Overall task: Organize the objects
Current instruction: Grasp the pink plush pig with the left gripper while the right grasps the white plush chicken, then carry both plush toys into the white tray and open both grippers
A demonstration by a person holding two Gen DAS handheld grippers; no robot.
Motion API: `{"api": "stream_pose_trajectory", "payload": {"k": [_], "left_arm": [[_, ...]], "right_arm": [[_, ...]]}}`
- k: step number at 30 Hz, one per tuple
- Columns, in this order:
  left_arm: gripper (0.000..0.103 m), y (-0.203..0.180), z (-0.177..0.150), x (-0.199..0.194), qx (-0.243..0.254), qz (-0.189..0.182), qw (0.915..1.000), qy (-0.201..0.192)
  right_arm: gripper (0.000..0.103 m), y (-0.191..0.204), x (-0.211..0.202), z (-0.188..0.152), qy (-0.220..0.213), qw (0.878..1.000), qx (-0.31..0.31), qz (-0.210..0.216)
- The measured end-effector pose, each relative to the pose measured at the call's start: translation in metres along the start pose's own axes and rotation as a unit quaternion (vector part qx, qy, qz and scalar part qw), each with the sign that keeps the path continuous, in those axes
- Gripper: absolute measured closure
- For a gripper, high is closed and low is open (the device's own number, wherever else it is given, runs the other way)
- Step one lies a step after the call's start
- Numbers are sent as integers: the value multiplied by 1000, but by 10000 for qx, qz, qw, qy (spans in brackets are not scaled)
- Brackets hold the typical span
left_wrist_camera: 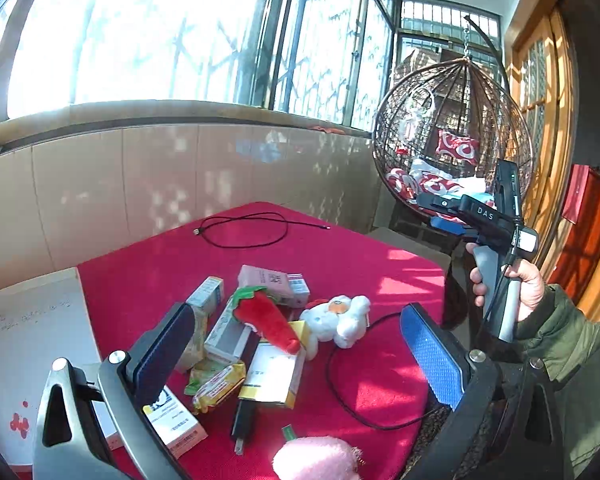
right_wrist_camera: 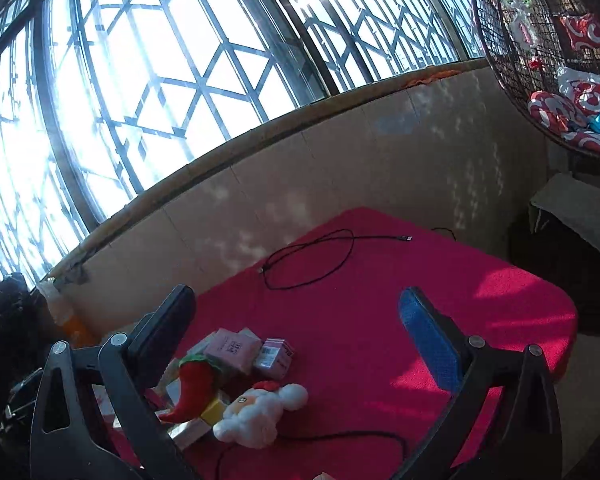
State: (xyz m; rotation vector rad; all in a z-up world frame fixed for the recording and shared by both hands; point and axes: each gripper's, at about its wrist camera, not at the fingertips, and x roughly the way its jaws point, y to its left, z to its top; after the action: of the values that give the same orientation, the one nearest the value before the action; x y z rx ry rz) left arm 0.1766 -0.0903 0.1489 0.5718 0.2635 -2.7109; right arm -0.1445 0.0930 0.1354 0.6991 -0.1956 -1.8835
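Hovering w/ fingers wide, empty: left gripper (left_wrist_camera: pixel 300 364) over pile on red table (left_wrist_camera: pixel 364 264); red chili plush (left_wrist_camera: pixel 266 320) lies between its fingers. Right gripper (right_wrist_camera: pixel 300 344) likewise spread, empty; chili plush, white plush (right_wrist_camera: pixel 260 412) near its left finger.
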Motion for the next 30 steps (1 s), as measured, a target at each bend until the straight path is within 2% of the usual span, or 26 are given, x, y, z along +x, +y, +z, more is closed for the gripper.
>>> {"api": "stream_pose_trajectory", "payload": {"k": [1,2,5,9,12,14,17,20,22,23,25,27,30], "left_arm": [[0,8,-10,-9,48,241,9997,67],[0,17,-20,-5,-58,344,9989,326],[0,26,-52,9,-295,197,9936,1071],[0,-5,-83,53,-30,-97,9807,1953],[0,-27,-97,73,413,-174,9723,2294],[0,-32,-104,83,473,-245,9669,2494],[1,-32,-111,89,411,-212,9628,2663],[11,-26,-112,90,239,-155,9633,2668],[27,-23,-112,87,138,-179,9640,2651],[30,-23,-113,86,89,-232,9639,2650],[33,-25,-114,84,131,-207,9643,2637],[37,-26,-115,81,157,-178,9653,2602],[40,-26,-116,74,96,-133,9681,2499]], "right_arm": [[0,4,12,-9,383,9990,-243,63],[0,9,21,-19,686,9963,-496,121],[0,25,46,-53,1379,9823,-1250,193],[0,29,74,-81,1868,9701,-1530,265],[0,29,92,-91,2085,9642,-1622,242],[0,31,102,-97,2203,9600,-1720,189],[0,44,123,-104,2322,9545,-1867,121],[0,49,130,-110,2432,9500,-1957,39],[1,52,136,-114,2473,9482,-1992,-65],[4,53,137,-116,2489,9480,-1983,-71],[19,53,139,-118,2547,9468,-1969,-28],[43,50,139,-119,2575,9475,-1895,11],[46,45,134,-117,2509,9513,-1787,96]]}}
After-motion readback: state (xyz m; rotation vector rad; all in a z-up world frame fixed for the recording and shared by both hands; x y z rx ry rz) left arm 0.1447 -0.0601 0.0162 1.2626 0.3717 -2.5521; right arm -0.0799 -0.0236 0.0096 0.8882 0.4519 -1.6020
